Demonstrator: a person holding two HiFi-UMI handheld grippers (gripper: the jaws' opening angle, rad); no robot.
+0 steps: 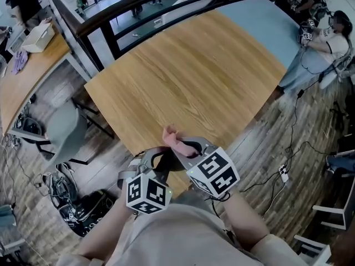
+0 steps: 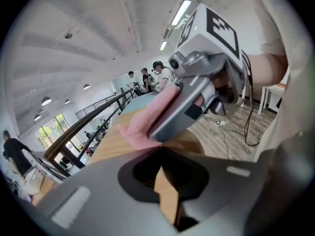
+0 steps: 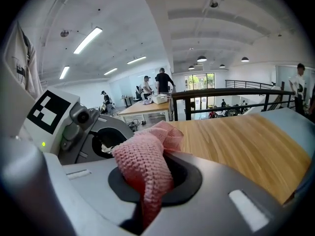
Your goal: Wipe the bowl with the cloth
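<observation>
Pink knit cloth (image 3: 145,168). Light wood-grain table (image 1: 183,76); pale blue table (image 1: 260,15) at one o'clock. Black-and-white squares on cubes (image 1: 147,193).

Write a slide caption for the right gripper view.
Right gripper, jaws shut on a pink knitted cloth, with the wooden table beyond.
</observation>
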